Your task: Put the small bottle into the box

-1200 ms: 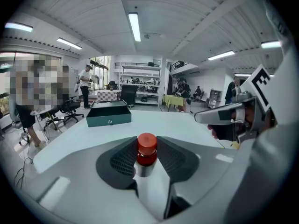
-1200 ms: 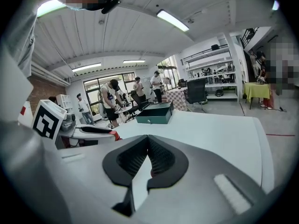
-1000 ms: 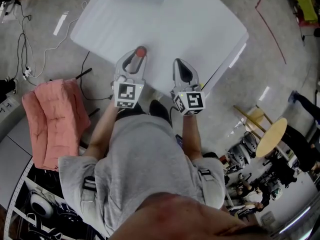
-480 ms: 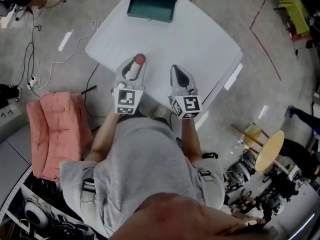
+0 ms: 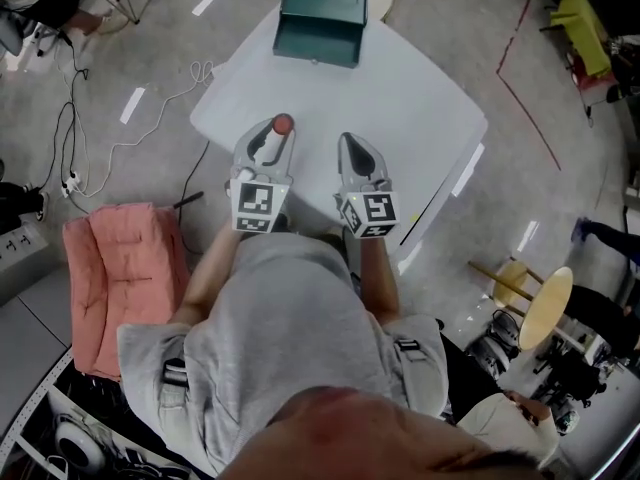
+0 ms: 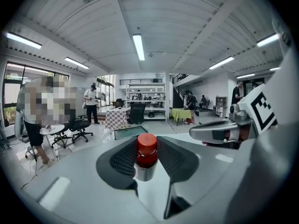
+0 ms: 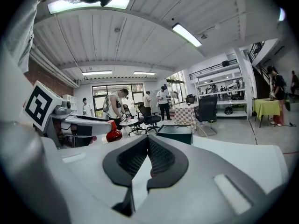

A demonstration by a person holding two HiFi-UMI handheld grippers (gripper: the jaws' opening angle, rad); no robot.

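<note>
Head view leaves much of the small bottle [image 5: 283, 125] hidden: we see only its red cap [image 5: 283, 124] poking out at the tip of the left hand-held gripper [image 5: 272, 140], the rest covered by the jaws. In the left gripper view the picture is clearer. The bottle stands upright between the two dark ribbed pads [image 6: 122, 160], which press on its sides, so this hand-held gripper is closed on it at a middling width. The bottle's pale lower body runs down into the throat of the jaws, and we cannot see its bottom end. The right hand-held gripper [image 5: 351, 146] sits just beside the left one, on its right. In the right gripper view its jaws meet at the tips, with only a thin wedge of gap behind them and nothing between them. Both are held over the near part of the white worktop [image 5: 400, 88]. The dark teal box [image 5: 318, 43] stands well ahead of both, at the worktop's far edge, open at the top. Its inside is a flat dark tone from here, and we cannot tell what it holds. A pink cushion [image 5: 125, 263] lies on the floor to the left of the left hand-held gripper and behind it, partly hidden by the person's arm.
</note>
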